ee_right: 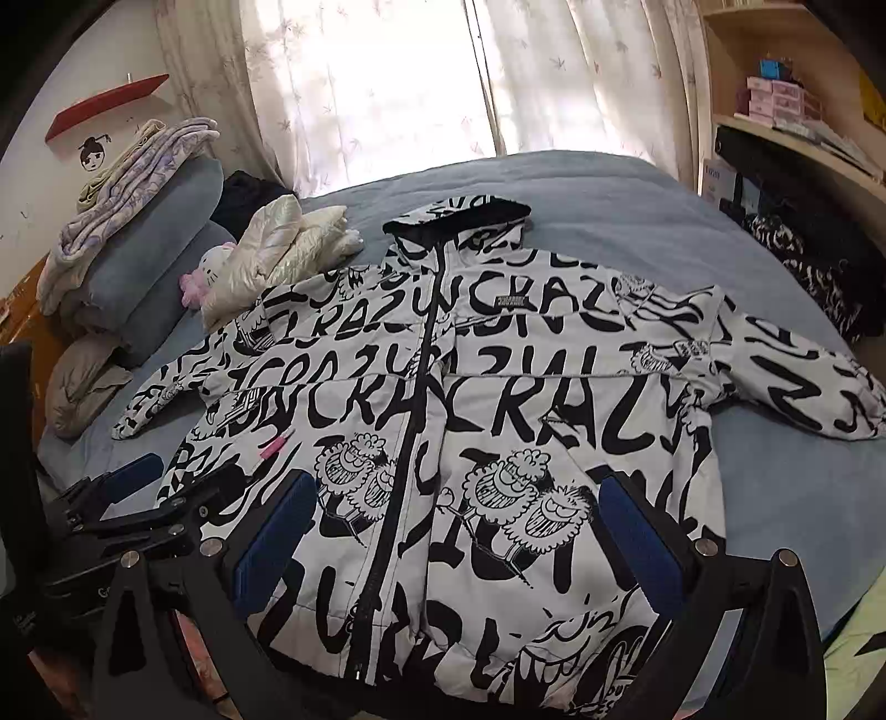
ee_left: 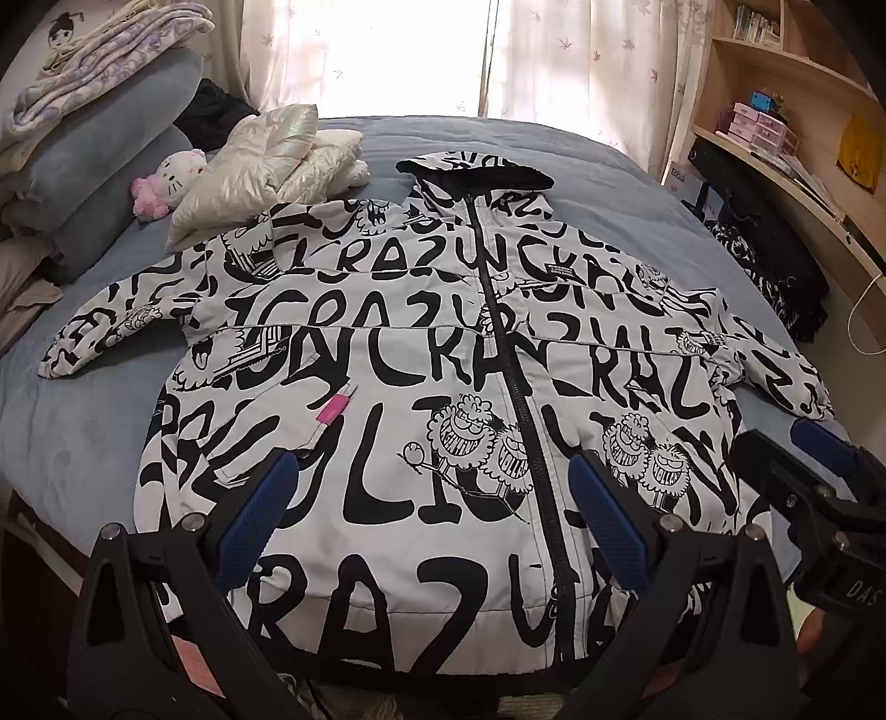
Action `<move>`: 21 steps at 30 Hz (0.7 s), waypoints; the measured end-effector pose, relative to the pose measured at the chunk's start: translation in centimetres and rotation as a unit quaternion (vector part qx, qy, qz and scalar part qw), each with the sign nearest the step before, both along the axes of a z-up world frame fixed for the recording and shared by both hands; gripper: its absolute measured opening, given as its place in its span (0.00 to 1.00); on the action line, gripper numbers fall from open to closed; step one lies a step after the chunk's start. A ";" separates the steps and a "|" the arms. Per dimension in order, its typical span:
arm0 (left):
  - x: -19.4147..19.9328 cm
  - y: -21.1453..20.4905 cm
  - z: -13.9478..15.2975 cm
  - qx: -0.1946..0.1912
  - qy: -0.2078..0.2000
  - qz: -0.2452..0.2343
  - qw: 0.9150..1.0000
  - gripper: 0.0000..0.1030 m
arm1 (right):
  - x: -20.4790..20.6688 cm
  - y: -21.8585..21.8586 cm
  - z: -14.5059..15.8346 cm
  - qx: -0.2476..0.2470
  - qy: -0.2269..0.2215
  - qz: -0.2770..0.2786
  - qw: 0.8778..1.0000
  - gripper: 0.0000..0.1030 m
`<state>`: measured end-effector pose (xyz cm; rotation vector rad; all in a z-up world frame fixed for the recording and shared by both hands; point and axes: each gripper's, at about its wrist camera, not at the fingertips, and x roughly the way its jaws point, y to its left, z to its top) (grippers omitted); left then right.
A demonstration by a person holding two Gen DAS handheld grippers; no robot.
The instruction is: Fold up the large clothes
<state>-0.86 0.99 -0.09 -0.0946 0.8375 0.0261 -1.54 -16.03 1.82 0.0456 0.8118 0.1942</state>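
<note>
A white zipped hooded jacket [ee_left: 421, 387] printed with black "CRAZY" lettering lies flat across the blue bed [ee_left: 603, 160]; left tool [ee_left: 426, 509] and right tool [ee_right: 459, 531] hover released over its near hem, grasping nothing.

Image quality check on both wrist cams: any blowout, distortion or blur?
Left wrist: window behind the curtains blown out white, strong fisheye bowing at the bed edges, dark corner vignetting, jacket print sharp. Right wrist: same backlit window glare, shelves curved by the lens, jacket in focus, no motion blur.
</note>
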 end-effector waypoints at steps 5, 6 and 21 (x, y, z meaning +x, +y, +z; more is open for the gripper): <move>-0.4 0.2 0.5 -0.001 -0.006 0.003 1.000 0.95 | -0.4 0.1 1.0 -0.025 -0.019 -0.022 0.999 1.00; -0.5 0.2 0.6 -0.001 -0.008 0.003 1.000 0.95 | -0.4 -0.1 1.1 -0.024 -0.022 -0.026 0.999 1.00; -0.7 0.2 0.7 -0.001 -0.006 0.003 1.000 0.95 | -1.0 -3.2 1.1 0.027 -0.009 -0.056 0.998 1.00</move>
